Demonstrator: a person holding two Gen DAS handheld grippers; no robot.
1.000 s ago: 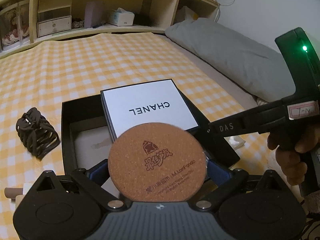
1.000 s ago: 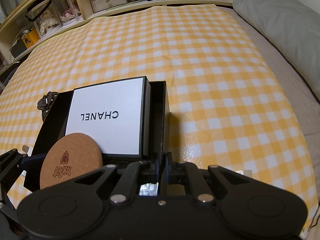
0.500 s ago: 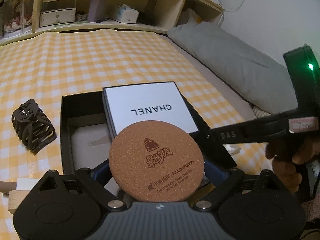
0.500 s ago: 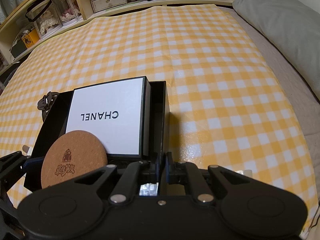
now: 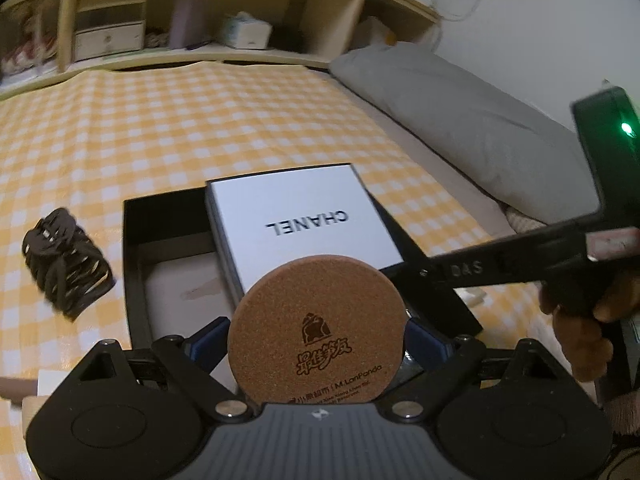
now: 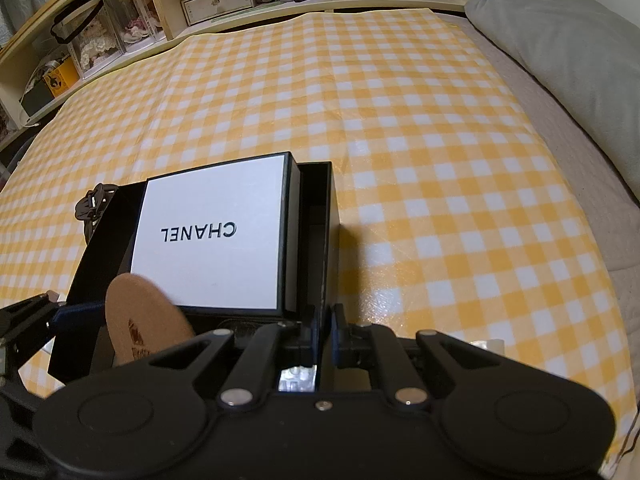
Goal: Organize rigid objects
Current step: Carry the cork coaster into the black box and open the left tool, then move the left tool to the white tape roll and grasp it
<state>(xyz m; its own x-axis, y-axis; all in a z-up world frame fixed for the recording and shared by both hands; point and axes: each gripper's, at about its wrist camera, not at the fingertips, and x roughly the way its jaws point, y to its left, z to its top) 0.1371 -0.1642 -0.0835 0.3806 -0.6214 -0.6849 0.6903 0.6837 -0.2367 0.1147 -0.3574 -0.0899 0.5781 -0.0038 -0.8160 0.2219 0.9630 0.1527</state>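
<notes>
Here we hold the cork coaster (image 5: 316,328) upright between our left claw (image 5: 316,340) fingers, which are closing on it, above the black box (image 5: 132,264) at six o'clock of the white box (image 5: 296,228). Our right claw (image 6: 325,320) is clamped on the black box's wall.

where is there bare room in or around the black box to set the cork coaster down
Inside the black box, the pale floor left of the white Chanel box is bare. Outside, open checkered cloth beyond and right. The box's left side is crowded by the hair clip.
</notes>
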